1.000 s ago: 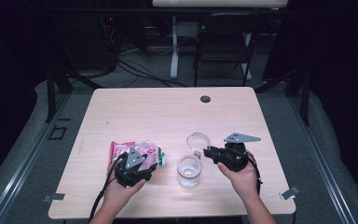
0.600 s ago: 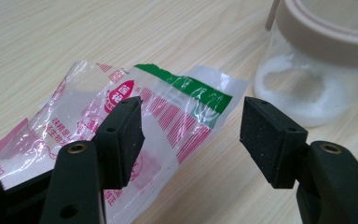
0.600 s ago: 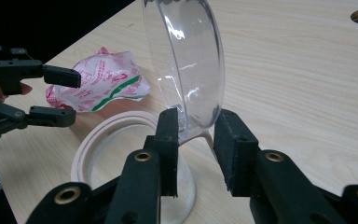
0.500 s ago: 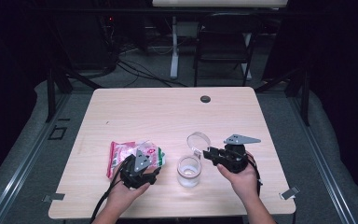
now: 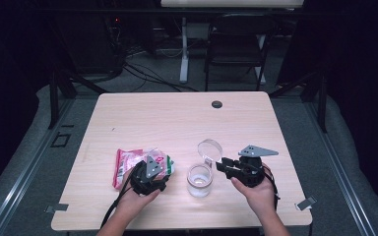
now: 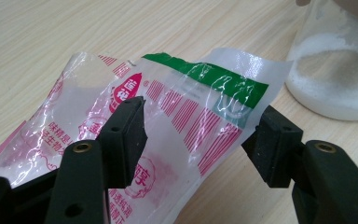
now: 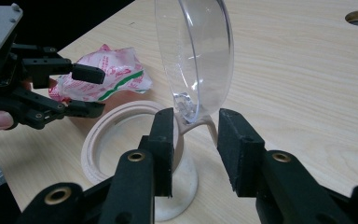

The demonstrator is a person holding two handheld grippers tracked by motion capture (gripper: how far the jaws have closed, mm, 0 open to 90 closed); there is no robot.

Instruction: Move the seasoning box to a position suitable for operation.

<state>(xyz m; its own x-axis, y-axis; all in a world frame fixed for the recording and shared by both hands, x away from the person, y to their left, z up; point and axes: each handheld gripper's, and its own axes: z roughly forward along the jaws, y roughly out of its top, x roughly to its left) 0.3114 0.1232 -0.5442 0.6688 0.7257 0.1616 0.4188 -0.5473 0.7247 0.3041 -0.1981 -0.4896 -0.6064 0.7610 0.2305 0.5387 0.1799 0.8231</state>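
A pink, white and green plastic bag (image 5: 133, 164) lies at the table's front left. My left gripper (image 5: 158, 166) stands open astride the bag's green end (image 6: 205, 79), the pads not pressing; its jaws have just widened, then come in slightly. To its right stands a clear jar (image 5: 199, 180) with white powder (image 6: 335, 70) in it, its clear lid (image 5: 210, 149) flipped up. In the right gripper view, the right gripper (image 7: 196, 149) is open on either side of the lid's hinge strap (image 7: 200, 125). Its jaws have just been opening. The left gripper (image 7: 91, 91) shows there too.
The wooden table (image 5: 177, 123) has a round cable hole (image 5: 217, 104) at its far middle. A black chair (image 5: 236, 49) and desk legs stand on the floor behind the table. A cable (image 5: 113, 209) trails from the left gripper over the front edge.
Both hands keep their places. Bag, jar and raised lid stand as before. The high view is too small to show the jaws moving.
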